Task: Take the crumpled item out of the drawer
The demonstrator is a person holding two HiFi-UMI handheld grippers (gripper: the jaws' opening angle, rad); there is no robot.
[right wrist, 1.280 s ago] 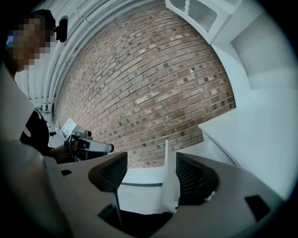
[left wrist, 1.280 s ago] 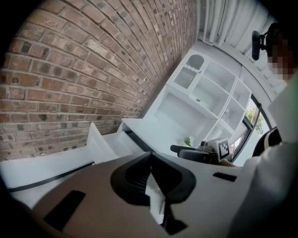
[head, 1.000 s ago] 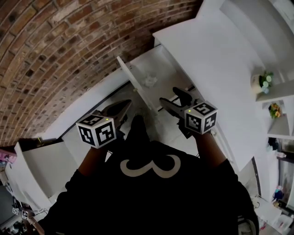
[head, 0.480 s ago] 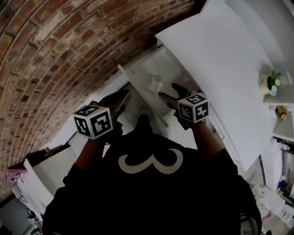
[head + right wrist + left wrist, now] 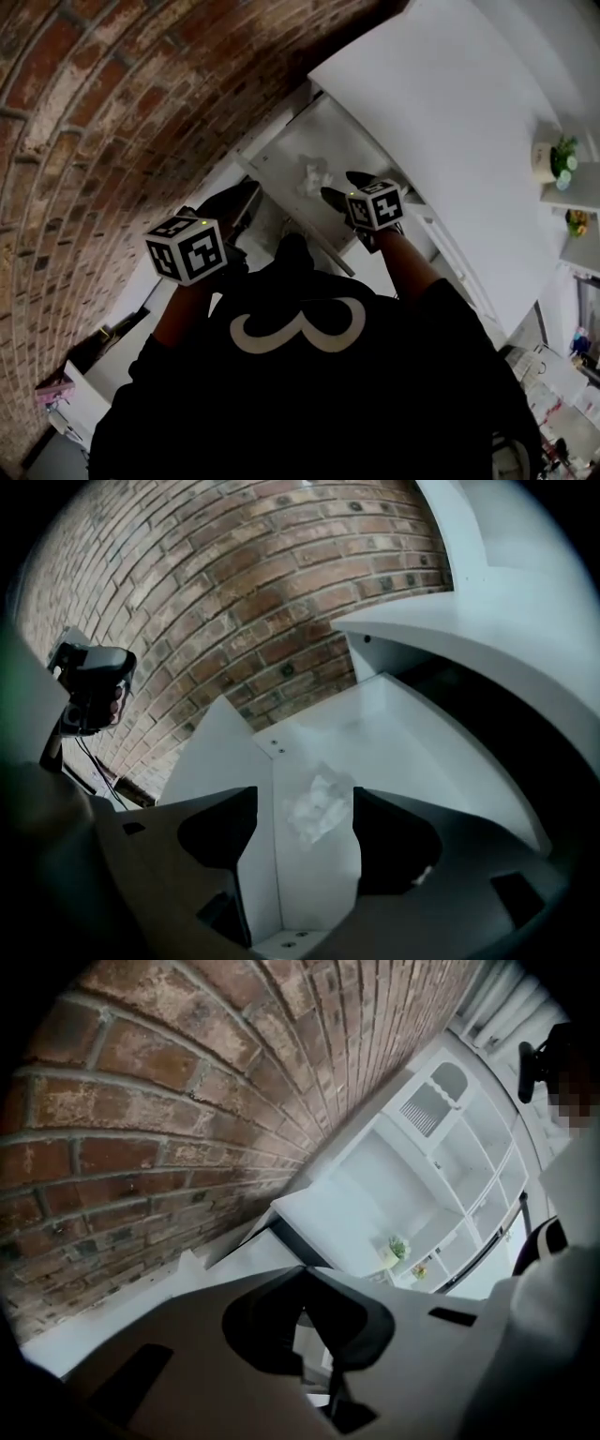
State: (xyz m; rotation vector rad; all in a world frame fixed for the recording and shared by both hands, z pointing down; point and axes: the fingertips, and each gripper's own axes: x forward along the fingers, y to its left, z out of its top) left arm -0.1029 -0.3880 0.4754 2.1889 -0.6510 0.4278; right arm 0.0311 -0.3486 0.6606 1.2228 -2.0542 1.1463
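Approach step: right gripper (image 5: 305, 797) is held open, lined up on the wad (image 5: 319, 810) lying in the drawer (image 5: 375, 733), left gripper (image 5: 302, 1277) clenched empty; lowering and closing is judged next.

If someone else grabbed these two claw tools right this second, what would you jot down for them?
Left gripper: shut, empty, off to the drawer's left.
Right gripper: open, empty, aimed into the drawer.
Crumpled paper: on the drawer floor, lined up between the right jaws, not gripped.
Done: drawer is open, right gripper is lined up.
Left: reach in, close on the paper, lift it out.
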